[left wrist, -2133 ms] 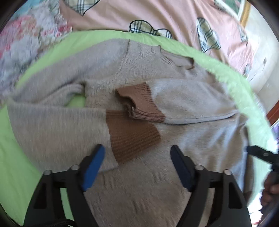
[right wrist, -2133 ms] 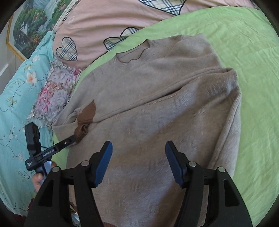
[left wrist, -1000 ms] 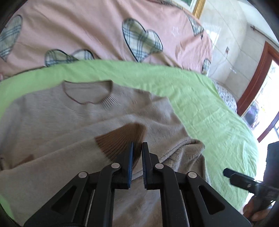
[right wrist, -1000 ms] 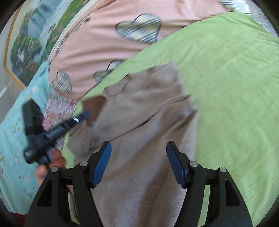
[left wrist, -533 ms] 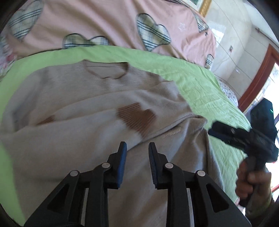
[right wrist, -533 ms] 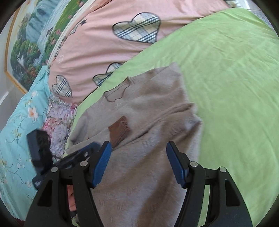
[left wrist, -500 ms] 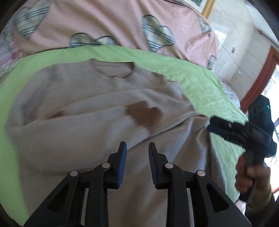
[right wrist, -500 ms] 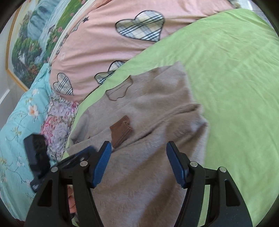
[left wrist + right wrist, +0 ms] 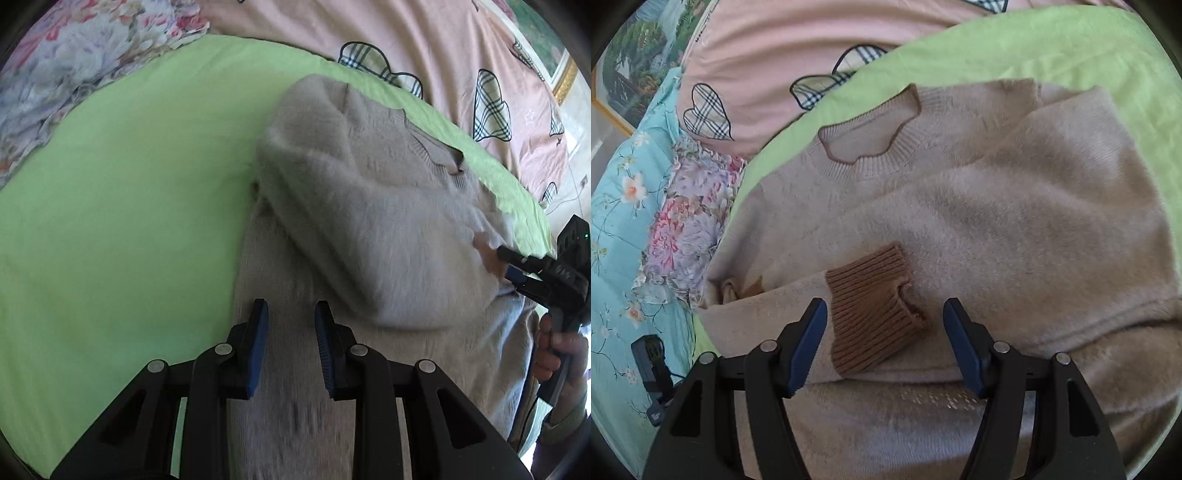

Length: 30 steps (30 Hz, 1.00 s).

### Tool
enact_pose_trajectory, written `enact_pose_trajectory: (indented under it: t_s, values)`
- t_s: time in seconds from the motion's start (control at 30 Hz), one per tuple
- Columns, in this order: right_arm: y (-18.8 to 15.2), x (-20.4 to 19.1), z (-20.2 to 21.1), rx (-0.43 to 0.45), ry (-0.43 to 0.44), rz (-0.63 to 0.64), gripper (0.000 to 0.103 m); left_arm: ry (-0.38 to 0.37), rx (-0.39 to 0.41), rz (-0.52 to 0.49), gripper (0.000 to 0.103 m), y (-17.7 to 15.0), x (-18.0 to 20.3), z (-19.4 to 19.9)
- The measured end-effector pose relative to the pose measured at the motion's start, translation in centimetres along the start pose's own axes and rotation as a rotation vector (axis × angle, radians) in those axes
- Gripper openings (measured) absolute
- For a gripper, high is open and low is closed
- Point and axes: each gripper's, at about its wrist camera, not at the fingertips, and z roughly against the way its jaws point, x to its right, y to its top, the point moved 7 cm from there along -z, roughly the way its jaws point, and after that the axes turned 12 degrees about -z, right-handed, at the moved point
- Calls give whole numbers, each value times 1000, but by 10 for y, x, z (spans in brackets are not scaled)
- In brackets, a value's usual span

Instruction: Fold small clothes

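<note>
Sweater (image 9: 1015, 221), beige knit, lies flat on the green bed sheet (image 9: 129, 184), neckline (image 9: 871, 129) toward the pink heart-print pillows (image 9: 757, 55). Both sleeves are already folded in across the chest. The brown ribbed cuff (image 9: 871, 306) of the upper sleeve sits about mid-body, well below the neckline.

Right tongs (image 9: 884, 343): jaws have just been closing in, yet stand apart with the cuff lying between them, pads not pressing on it. Released, grasping nothing. They point up the garment toward the neckline.

Left tongs (image 9: 290, 343): narrow gap, nothing in it. Released too. They hover over the sweater's body just inside its left edge, the folded shoulder ahead of them, green sheet to their left.

Long axis of the garment runs from hem, near both tongs, up to the neckline by the pillows. The hem itself is out of view beneath the tongs. Cuff is nearer the right hand (image 9: 557, 350); left edge nearer the left.

Judgement: the sleeves look done, so the next move likely folds hem toward neckline, along that axis, one tong at each lower corner.
</note>
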Motion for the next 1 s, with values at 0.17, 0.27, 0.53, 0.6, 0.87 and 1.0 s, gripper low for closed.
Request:
enact_pose_trajectory:
  t_s: [0.17, 0.27, 0.53, 0.6, 0.87, 1.0]
  values:
    - [0, -14, 3, 30, -2, 53, 14, 41, 19, -11, 27, 21, -6, -10]
    - [11, -25, 30, 119, 33, 63, 12, 56, 20, -16, 27, 30, -5, -16]
    - [49, 60, 104, 321, 50, -216, 12, 69, 24, 2, 29, 47, 5, -29]
    - [41, 72, 94, 287, 23, -233, 12, 71, 34, 3, 31, 52, 8, -31]
    - [37, 79, 115, 340, 89, -320, 12, 76, 61, -34, 36, 55, 14, -30]
    - [50, 35, 141, 375, 156, -244, 12, 39, 88, -56, 35, 55, 25, -17]
